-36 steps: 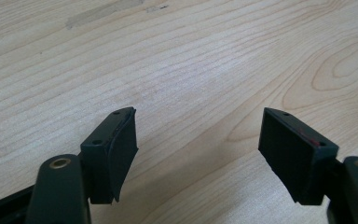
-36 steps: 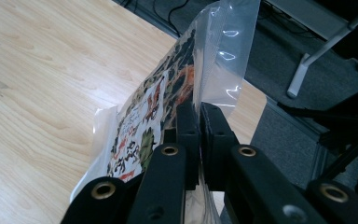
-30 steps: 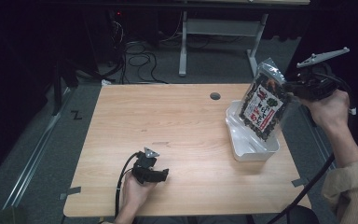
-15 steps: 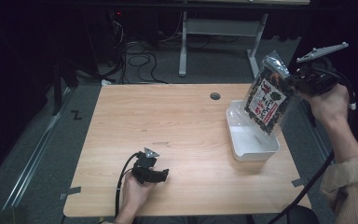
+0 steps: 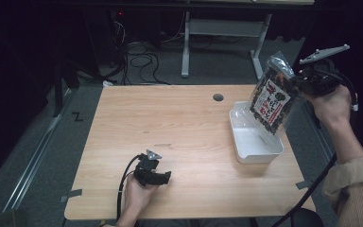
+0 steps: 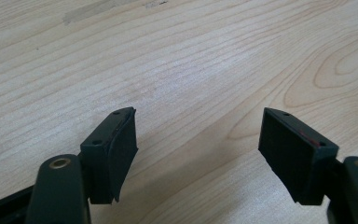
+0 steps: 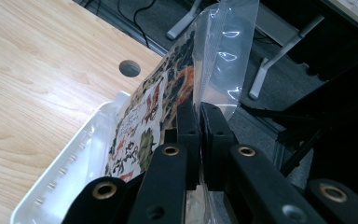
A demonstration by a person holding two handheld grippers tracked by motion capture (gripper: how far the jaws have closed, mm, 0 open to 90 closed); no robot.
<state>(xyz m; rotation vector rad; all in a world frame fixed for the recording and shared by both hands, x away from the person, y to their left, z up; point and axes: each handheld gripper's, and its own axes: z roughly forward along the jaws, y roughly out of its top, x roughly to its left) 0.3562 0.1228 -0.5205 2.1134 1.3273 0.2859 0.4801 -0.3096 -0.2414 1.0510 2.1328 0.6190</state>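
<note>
Since the earlier frame the bag has risen clear of the tray; it now hangs above the tray's far right edge, tilted. The table carries the white tray at its right side. R gripper is held high, past the table's right edge, jaws clamped on the bag's clear side seam. L gripper rests on the table near the front edge, jaws spread, nothing between them. Step in hand, prob.: lifting the bag out of the tray. Next move needs a set-down spot and a steady grip; thin film may slip.
</note>
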